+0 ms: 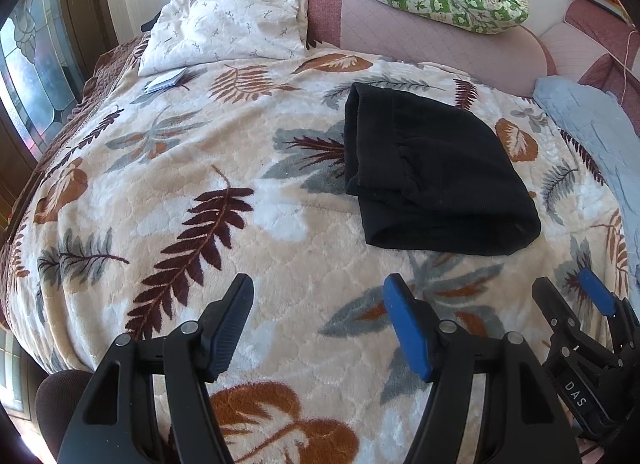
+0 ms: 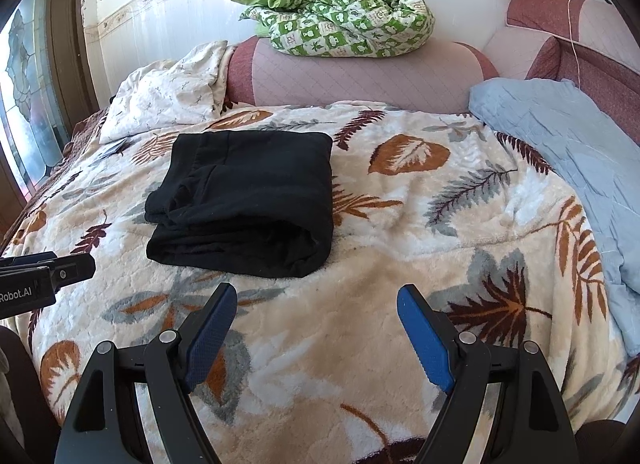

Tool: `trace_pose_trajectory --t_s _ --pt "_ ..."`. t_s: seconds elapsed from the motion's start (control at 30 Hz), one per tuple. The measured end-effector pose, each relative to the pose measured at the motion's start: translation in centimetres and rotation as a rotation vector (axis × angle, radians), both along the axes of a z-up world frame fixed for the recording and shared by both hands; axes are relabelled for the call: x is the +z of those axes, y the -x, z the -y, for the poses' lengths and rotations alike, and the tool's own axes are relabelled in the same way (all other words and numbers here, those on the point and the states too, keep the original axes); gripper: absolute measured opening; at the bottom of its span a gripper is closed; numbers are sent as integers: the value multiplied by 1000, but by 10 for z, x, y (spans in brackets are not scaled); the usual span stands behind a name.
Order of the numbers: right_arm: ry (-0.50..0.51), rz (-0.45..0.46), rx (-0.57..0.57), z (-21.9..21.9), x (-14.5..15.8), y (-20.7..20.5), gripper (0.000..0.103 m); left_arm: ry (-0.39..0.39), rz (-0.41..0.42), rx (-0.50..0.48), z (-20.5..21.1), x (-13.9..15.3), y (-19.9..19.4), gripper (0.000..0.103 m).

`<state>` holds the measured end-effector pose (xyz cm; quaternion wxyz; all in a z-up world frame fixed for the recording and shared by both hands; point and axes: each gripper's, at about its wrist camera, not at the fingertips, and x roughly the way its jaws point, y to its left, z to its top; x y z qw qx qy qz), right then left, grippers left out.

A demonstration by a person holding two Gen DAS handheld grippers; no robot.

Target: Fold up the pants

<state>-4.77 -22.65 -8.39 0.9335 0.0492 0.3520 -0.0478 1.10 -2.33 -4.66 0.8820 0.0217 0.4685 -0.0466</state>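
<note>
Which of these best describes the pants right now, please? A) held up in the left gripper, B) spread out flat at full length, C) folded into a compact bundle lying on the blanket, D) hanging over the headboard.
C: the pants lie as a compact folded bundle on the blanket, while the left gripper and right gripper are both open and hold nothing.

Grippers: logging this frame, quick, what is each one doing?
Left gripper: open, holding nothing, above the leaf-print blanket.
Right gripper: open, holding nothing, short of the folded black pants.
</note>
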Motion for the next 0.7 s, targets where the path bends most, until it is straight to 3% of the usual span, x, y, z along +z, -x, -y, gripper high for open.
trace_pose_trajectory --t_s 0.7 --pt "-7 -14 4 2 -4 2 86 1 -13 -7 2 -2 4 67"
